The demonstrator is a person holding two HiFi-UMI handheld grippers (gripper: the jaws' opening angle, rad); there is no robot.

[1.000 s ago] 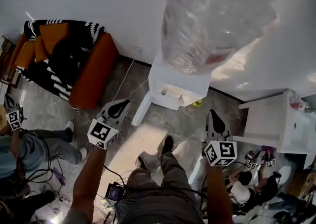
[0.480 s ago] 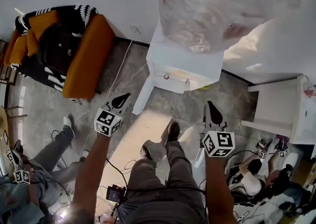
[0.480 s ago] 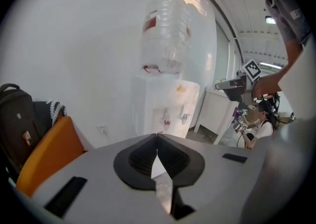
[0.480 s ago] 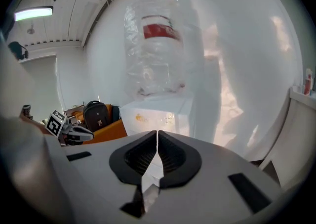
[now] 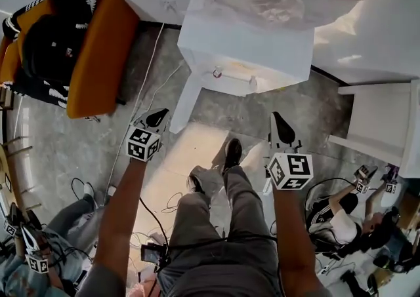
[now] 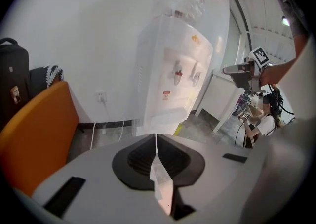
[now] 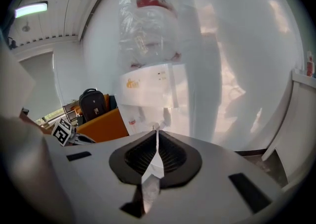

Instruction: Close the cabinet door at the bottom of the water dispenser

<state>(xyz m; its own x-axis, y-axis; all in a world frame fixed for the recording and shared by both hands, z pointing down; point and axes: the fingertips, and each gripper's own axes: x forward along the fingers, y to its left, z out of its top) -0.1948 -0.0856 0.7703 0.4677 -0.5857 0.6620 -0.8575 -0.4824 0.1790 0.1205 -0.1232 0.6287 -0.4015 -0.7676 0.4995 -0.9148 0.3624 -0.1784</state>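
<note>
I've got left gripper (image 5: 156, 118) and right gripper (image 5: 282, 129) both clenched, empty — open cabinet door (image 5: 184, 101) just right of left tip, water dispenser (image 5: 244, 43) ahead.

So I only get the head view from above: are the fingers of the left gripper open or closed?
Observer: Closed. The left gripper view shows the left gripper with its fingers pressed together, nothing between them.
Visitor: And the right one?
Observer: The right gripper is shut and empty too, by its own view.
Visitor: Anything at the front that I miss?
Observer: The water dispenser carries a small red-and-white sticker on its front panel.
</note>
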